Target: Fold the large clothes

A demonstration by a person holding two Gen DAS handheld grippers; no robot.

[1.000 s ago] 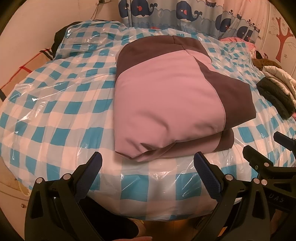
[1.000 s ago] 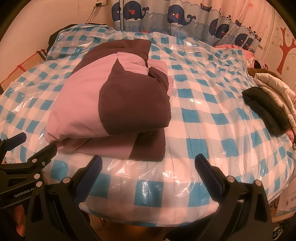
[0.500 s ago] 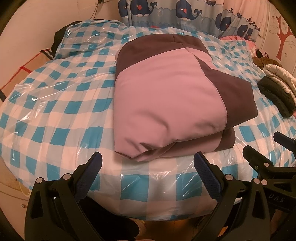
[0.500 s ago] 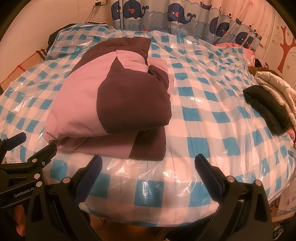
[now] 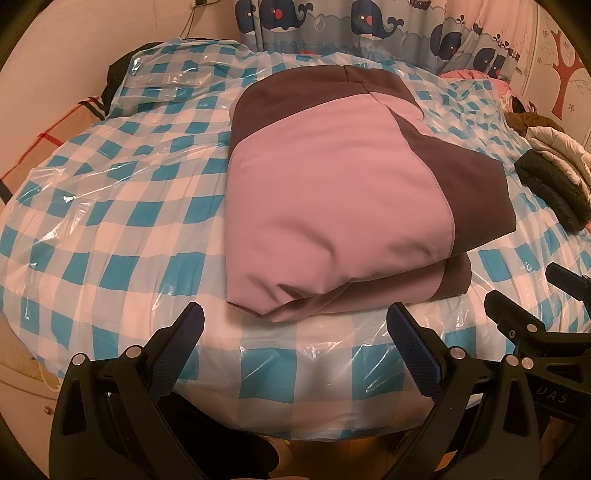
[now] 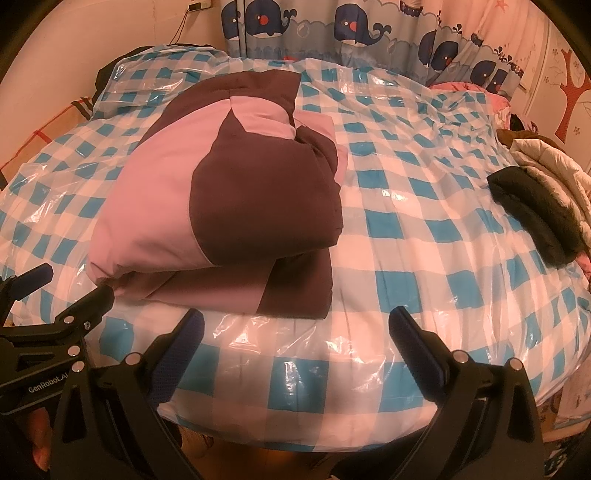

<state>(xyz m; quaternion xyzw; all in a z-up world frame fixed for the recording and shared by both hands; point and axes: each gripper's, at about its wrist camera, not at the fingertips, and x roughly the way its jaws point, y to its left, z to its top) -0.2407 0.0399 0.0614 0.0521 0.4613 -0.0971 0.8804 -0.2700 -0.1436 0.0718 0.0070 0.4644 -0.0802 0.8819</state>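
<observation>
Now folded jacket (image 5: pixel 332 206) on bed (image 5: pixel 110 229)

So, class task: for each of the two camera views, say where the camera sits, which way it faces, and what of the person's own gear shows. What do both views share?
Left wrist view: sits on the left gripper, facing forward over the bed edge at the folded jacket; its open jaws frame the bottom, with the right gripper at right.
Right wrist view: sits on the right gripper, facing the same way, jacket to its left; open jaws below, the left gripper at left.
Shared: jacket, checked cover, whale curtain.
</observation>
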